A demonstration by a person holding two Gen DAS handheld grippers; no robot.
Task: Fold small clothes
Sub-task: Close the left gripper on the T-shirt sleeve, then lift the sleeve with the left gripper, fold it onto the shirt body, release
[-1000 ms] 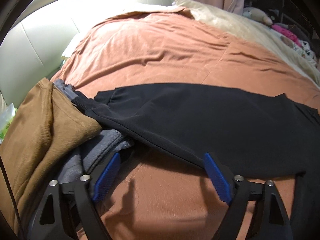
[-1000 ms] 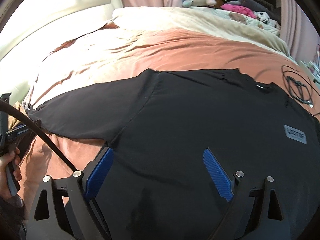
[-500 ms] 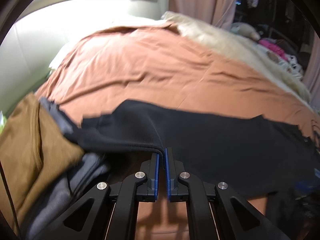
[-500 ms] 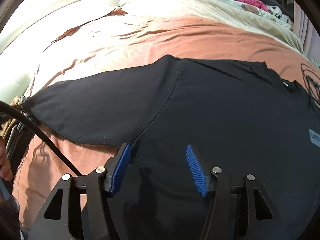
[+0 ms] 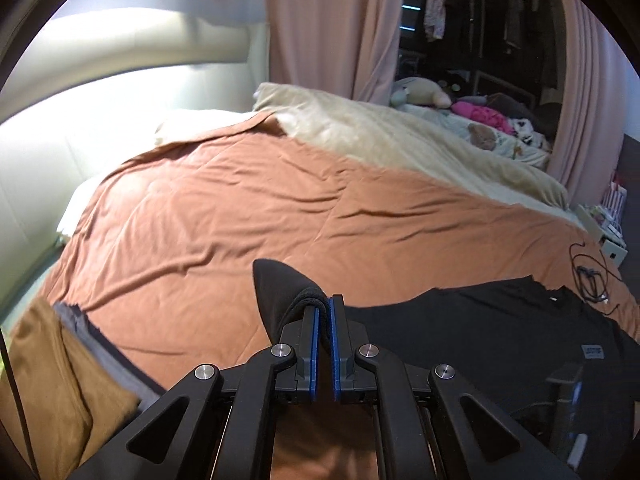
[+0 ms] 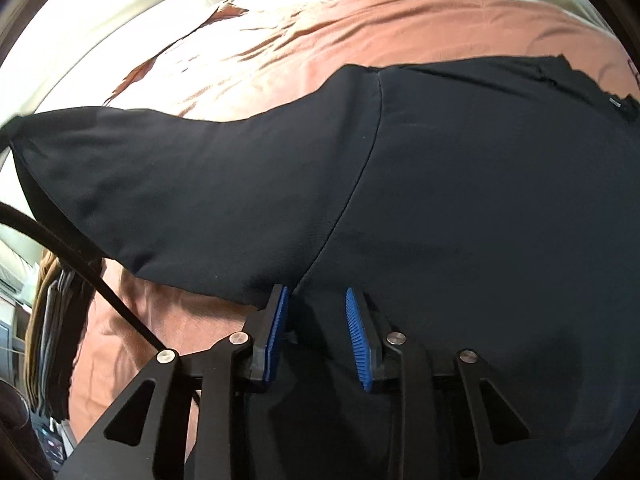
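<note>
Left gripper pinches the sleeve, lifted off the quilt; right gripper hovers spread at the shirt's armpit seam. Soft, limp, light cloth (it'll sag), so best grabbed at hems and seams.

The wide middle of the orange bedspread lies bare beyond the left gripper, so there a gripper can pass freely, while at its left the brown garment on grey clothes blocks the near edge. On the right side the black T-shirt covers the near bed, and a tangled black cable lies just beyond its collar. The far side is closed by the cream blanket and the pink curtain, and a black cord crosses the low left space beside the right gripper.
</note>
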